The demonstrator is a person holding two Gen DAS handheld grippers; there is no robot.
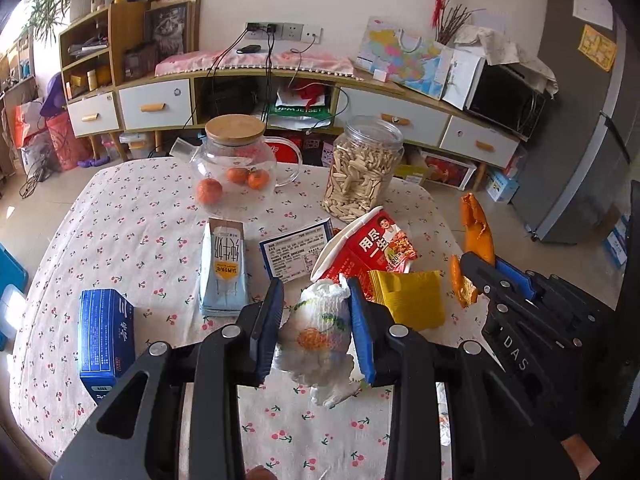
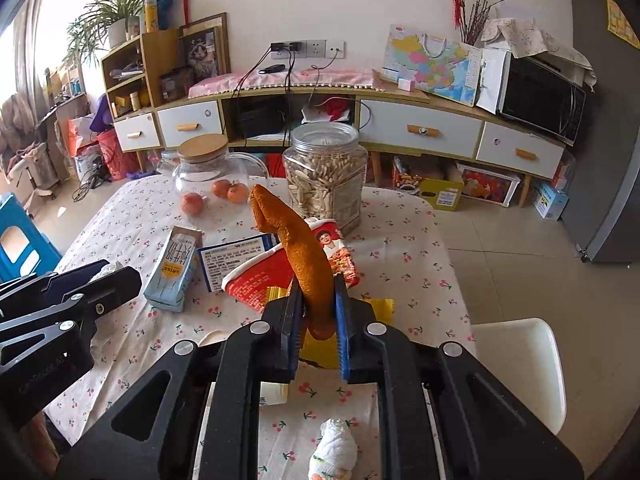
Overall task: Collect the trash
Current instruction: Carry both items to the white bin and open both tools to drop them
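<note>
While your left gripper (image 1: 316,328) clamps the crumpled tissue (image 1: 320,340) and your right gripper (image 2: 318,320) pinches the orange peel (image 2: 300,252), both above the table (image 1: 120,216), more waits: milk carton (image 1: 224,268), noodle cup (image 1: 360,248), yellow packet (image 1: 412,300) (no bin visible).

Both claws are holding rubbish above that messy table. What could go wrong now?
The right gripper pinches the long orange peel only near its lower end, so the tall free part might tip or slip out. The left gripper squeezes a soft crumpled white printed tissue, which may tear or sag loose. Swinging either could bump the clear plastic jar of biscuit sticks.
</note>
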